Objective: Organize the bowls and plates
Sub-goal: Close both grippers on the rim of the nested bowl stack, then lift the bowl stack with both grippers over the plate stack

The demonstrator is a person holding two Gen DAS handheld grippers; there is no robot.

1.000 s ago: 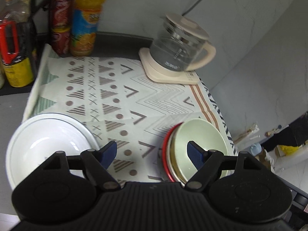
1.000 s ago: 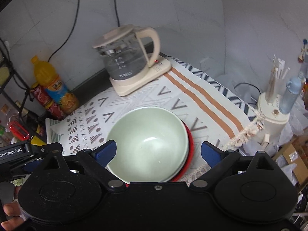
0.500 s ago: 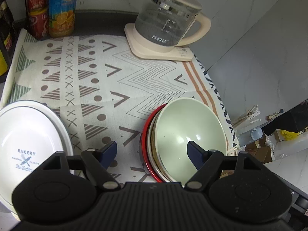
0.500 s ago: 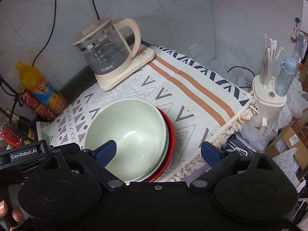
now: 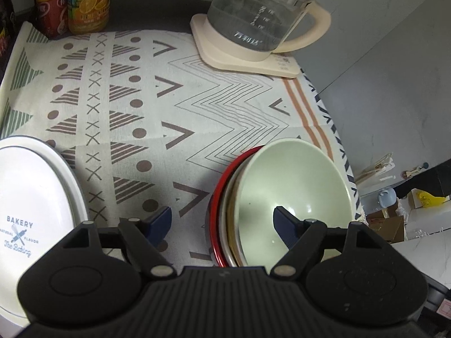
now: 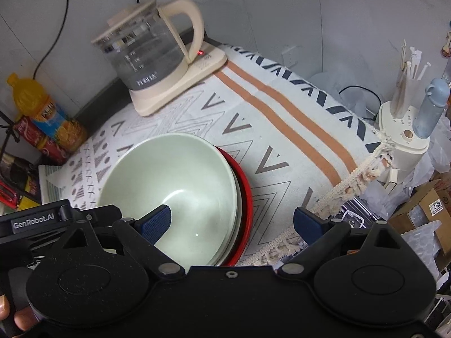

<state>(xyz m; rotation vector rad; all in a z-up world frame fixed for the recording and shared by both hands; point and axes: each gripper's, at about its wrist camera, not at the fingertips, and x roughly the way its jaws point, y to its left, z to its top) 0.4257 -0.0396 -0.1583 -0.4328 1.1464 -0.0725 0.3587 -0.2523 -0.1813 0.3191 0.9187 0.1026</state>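
Stack of bowls point(image 5: 293, 194) sits near-right on the cloth point(image 5: 197, 98). L gripper point(image 5: 222, 222) wide open, empty, straddles its left rim. R gripper point(image 6: 232, 222) closing, nothing pinched, straddles the right rim. White plate point(image 5: 31, 197) lies left, nearer L.

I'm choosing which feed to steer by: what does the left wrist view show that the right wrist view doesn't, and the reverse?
Left wrist only: the white oval "BAKERY" plate.

Right wrist only: the cream stand of white utensils, the pale blue bottle, cardboard boxes.

Both: the pale green bowl stacked on the red plate, the glass kettle, the orange juice bottle, the patterned cloth.
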